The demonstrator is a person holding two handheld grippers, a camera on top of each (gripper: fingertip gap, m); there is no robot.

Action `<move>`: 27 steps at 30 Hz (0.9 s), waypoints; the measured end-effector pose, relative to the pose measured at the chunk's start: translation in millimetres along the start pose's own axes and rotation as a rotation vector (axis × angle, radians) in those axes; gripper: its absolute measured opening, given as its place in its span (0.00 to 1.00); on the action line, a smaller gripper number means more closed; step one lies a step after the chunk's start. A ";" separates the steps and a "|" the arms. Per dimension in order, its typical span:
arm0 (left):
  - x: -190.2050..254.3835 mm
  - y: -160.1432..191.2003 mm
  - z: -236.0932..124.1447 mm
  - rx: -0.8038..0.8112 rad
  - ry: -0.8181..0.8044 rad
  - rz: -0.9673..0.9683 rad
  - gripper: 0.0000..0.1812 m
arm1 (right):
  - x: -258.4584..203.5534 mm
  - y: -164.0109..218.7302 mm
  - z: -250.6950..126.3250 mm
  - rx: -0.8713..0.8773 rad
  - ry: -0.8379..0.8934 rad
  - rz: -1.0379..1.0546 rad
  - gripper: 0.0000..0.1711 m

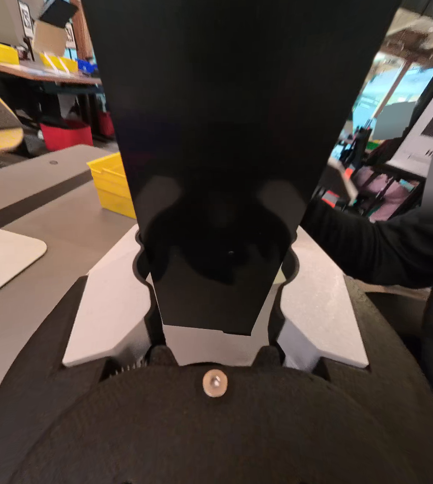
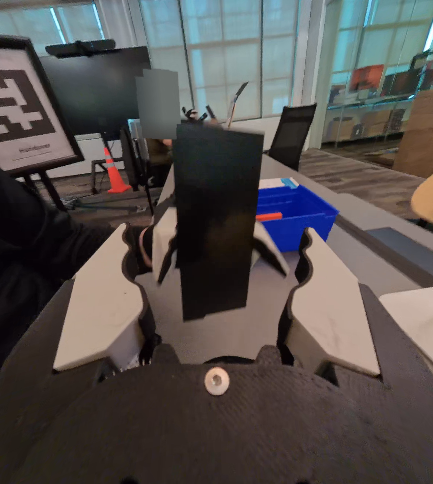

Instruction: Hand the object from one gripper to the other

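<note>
My left tool point(image 1: 216, 264) is closed on the black box point(image 1: 225, 125), its fingers point(image 1: 110, 296) pressed to the box's lower sides. The box stands upright and fills most of that view; its top runs off the frame and it hides whatever is straight ahead. Its glossy face shows only a dim reflection.

In the right wrist view my right tool point(image 2: 216, 258) is spread wide, holding nothing. The box point(image 2: 215, 217) stands between its fingers point(image 2: 100, 301) without touching them, the lower end hanging above the grey worktop point(image 2: 383, 251). The left tool point(image 2: 210, 251) shows only in part behind the box, pale fingers on either side. A dark sleeve point(image 2: 26, 235) covers the left edge.

A blue bin point(image 2: 296, 222) sits on the worktop just behind the box, an orange item point(image 2: 269, 216) in it, too blurred to name. A yellow bin point(image 1: 113, 183) is half hidden by the box in the left view. Beyond are large windows point(image 2: 223, 52), a framed marker board point(image 2: 13, 110), an orange cone point(image 2: 114, 172), a black chair point(image 2: 294, 133) and a red bin point(image 1: 66, 136) on the floor.
</note>
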State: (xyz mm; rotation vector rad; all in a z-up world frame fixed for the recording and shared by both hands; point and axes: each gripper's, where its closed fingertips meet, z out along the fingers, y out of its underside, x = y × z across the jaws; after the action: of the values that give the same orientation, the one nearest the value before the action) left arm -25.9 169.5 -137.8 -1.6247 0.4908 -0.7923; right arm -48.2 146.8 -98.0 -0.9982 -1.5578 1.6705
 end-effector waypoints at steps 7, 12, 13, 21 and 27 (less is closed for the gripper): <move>9.3 -19.6 -7.1 0.025 0.027 0.049 0.56 | -8.3 86.2 9.4 -0.287 -0.012 -0.051 0.74; 24.9 -20.1 0.8 -0.004 0.060 0.087 0.56 | -9.4 102.6 29.6 -0.328 -0.016 -0.086 0.72; 27.4 -19.0 2.6 -0.012 0.065 0.094 0.56 | -10.6 102.2 32.8 -0.322 -0.025 -0.091 0.70; 30.1 -12.6 7.5 -0.026 0.068 0.104 0.57 | -20.6 100.6 42.8 -0.295 -0.078 -0.103 0.51; 22.7 -11.7 5.1 -0.019 0.049 0.079 0.53 | -10.2 103.2 40.2 -0.317 -0.014 -0.105 0.50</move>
State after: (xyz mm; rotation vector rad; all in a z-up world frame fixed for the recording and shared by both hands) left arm -8.0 159.6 -121.6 -1.5966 0.5950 -0.7721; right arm -72.9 107.8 -199.1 -1.0424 -1.8905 1.3885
